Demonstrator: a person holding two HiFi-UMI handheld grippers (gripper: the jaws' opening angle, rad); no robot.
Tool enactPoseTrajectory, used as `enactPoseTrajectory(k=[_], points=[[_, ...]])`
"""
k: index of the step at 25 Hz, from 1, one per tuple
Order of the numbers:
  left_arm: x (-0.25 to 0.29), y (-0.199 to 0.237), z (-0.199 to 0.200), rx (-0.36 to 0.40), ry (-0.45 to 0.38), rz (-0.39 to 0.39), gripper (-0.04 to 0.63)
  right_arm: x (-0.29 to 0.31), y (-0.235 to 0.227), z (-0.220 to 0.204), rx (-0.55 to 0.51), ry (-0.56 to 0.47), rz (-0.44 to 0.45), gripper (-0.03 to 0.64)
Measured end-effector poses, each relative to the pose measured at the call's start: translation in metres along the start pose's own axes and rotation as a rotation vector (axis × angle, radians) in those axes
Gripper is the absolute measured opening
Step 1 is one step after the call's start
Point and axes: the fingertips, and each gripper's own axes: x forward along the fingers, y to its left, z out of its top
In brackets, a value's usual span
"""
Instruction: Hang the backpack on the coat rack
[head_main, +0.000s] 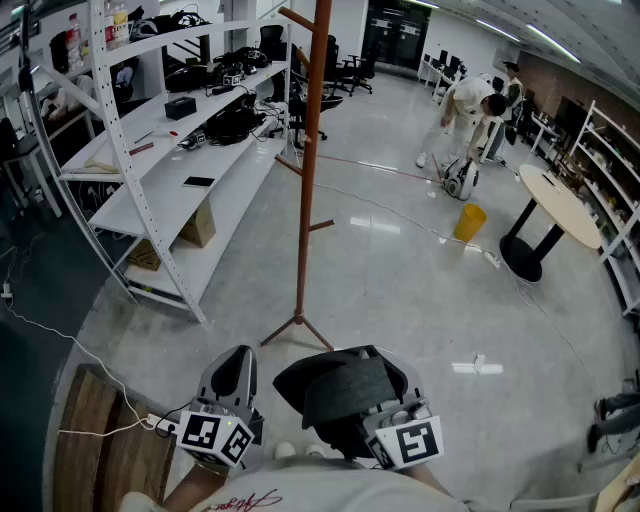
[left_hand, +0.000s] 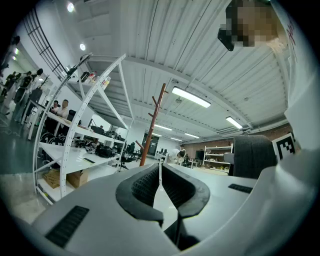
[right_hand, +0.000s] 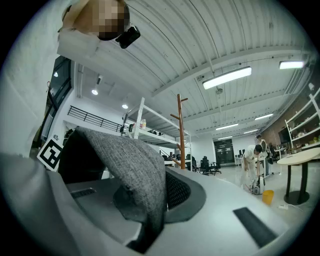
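Right gripper (right_hand: 166, 192), nearest, right of centre: fingers (right_hand: 176, 190) clamped on grey backpack (head_main: 340, 385) fabric, which folds up and over the left finger. Backpack sits at the near edge between the two grippers, in front of the person, not yet on the rack.

Left gripper (left_hand: 160, 170) just left of the bag: fingers (left_hand: 142, 185) closed together, nothing between them. Can't tell if it touches the bag.

Both grippers point roughly level toward the coat rack (head_main: 308, 180): a brown pole with angled pegs, upright on the grey floor (head_main: 400, 290), straight ahead and well apart from the bag.

White shelving (head_main: 180, 150) runs along the left, with dark gear and cables on it. Far right: a person (head_main: 470, 105) bent over, with a yellow bucket (head_main: 469, 221) on the floor near them.
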Motion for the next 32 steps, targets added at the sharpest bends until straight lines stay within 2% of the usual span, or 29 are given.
enactPoseTrajectory(k=[16,21,29,32], points=[[0.003,0.004,-0.005,-0.012,0.008,0.014,0.025,0.006,-0.005,-0.005,0.027,0.026,0.004,0.02],[0.004,0.015,-0.001,0.007,0.0,0.033,0.025,0.012,-0.004,-0.003,-0.013,0.022,0.02,0.02],[0.016,0.035,0.006,0.004,0.0,0.022,0.025,0.031,-0.008,0.003,0.031,0.03,-0.027,0.02],[0.021,0.046,0.008,0.01,0.0,0.01,0.025,0.041,-0.009,0.006,0.033,0.004,-0.042,0.02]])
